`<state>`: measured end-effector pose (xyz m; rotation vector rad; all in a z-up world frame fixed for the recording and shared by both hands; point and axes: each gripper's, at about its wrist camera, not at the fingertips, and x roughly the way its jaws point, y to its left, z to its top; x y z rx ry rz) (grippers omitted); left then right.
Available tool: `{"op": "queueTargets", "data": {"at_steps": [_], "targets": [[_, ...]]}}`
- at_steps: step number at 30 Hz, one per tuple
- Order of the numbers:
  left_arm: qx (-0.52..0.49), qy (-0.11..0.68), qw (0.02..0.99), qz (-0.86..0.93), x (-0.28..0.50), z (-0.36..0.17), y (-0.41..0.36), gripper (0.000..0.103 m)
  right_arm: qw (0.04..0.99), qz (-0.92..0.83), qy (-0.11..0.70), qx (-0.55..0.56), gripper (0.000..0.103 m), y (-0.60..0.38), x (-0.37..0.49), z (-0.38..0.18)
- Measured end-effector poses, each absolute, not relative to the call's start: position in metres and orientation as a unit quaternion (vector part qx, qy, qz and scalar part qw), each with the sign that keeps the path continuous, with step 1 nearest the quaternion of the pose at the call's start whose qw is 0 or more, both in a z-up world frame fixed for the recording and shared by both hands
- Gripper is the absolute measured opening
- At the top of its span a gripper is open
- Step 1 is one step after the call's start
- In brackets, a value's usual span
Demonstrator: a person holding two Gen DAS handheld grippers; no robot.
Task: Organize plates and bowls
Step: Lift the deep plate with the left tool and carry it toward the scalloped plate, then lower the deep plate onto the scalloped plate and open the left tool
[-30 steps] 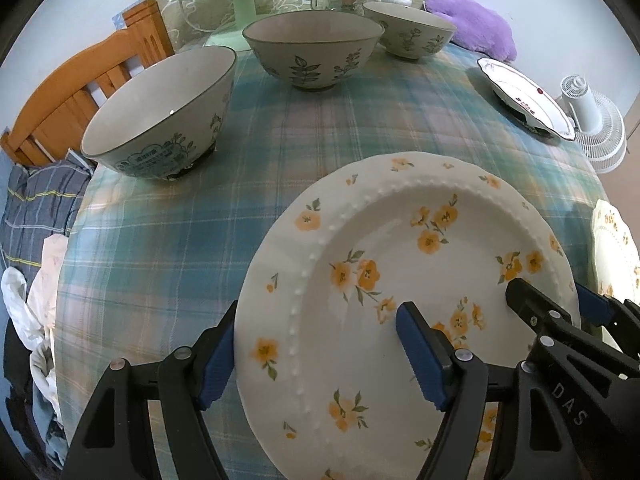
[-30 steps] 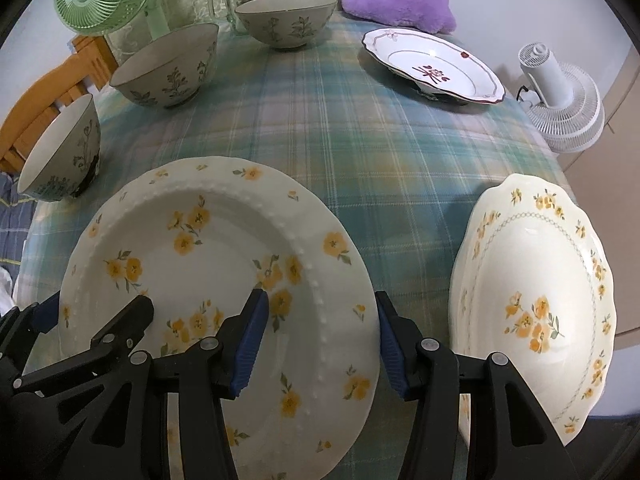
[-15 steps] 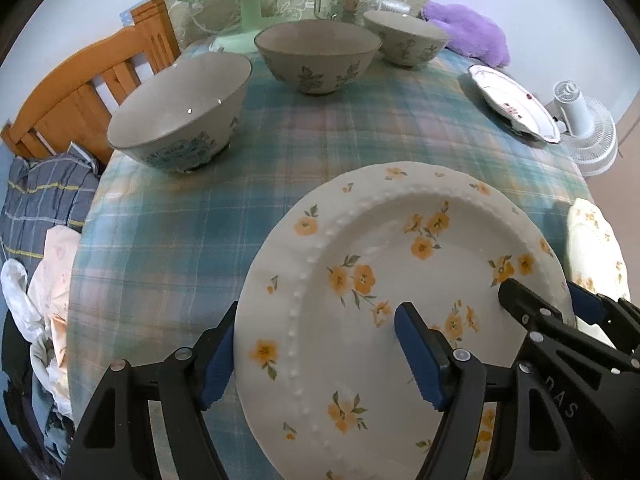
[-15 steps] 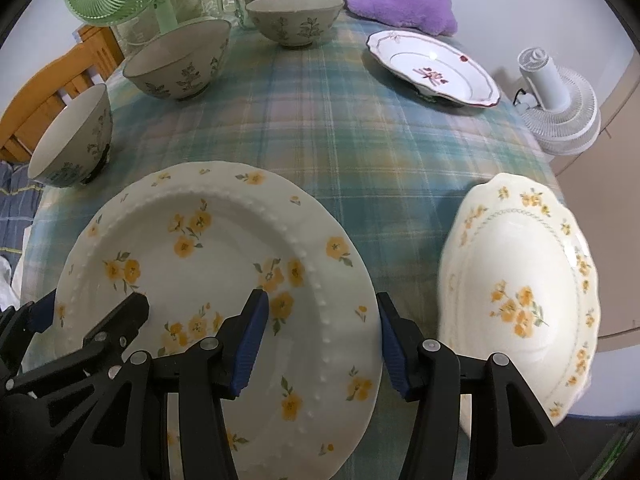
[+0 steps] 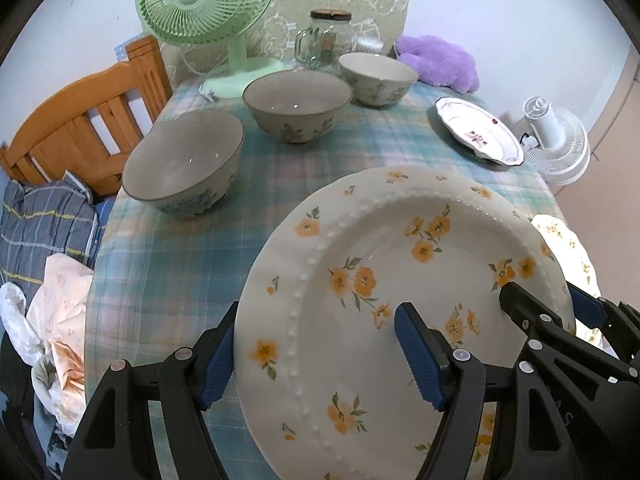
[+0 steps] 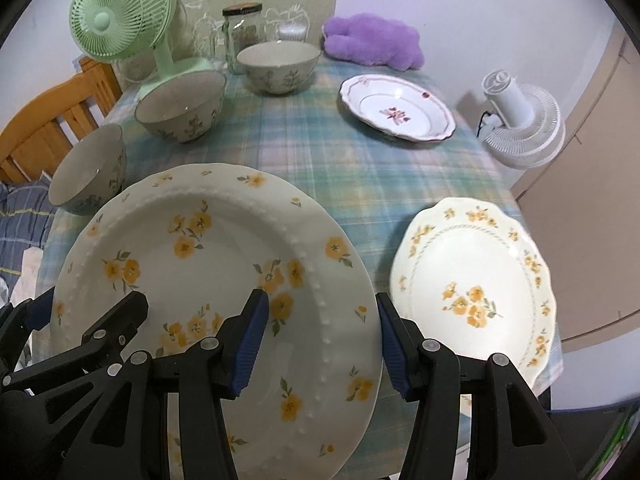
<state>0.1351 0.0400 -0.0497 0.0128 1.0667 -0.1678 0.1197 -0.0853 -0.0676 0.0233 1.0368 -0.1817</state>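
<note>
Plate [image 6: 208,264] with orange flowers is pinched on opposite rims, one pad above and one below at each: left gripper [image 5: 316,356] on its left rim, right gripper [image 6: 320,344] on its right. It seems clear of the tablecloth [image 6: 360,168]. Keep both grips level so it cannot tip, and carry it right, onto the scalloped plate [image 6: 476,288] beside it.

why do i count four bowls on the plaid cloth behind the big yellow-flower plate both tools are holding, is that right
Not quite: there are three bowls, not four, as the left wrist view shows. They do stand on the plaid cloth behind the big yellow-flower plate held by both tools.
</note>
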Motion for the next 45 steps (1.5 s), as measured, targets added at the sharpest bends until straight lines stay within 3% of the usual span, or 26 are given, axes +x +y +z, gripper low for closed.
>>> {"op": "queueTargets", "data": {"at_steps": [25,45], "targets": [[0.010,0.489,0.870,-0.055,0.125,-0.029,-0.069,0.075,0.879,-0.063,0.473,0.013,0.058,-0.199,0.117,-0.050],[-0.007,0.500,0.863,-0.066,0.120,-0.044,-0.163,0.075,0.874,-0.072,0.481,-0.001,0.058,-0.296,0.110,-0.062]]}}
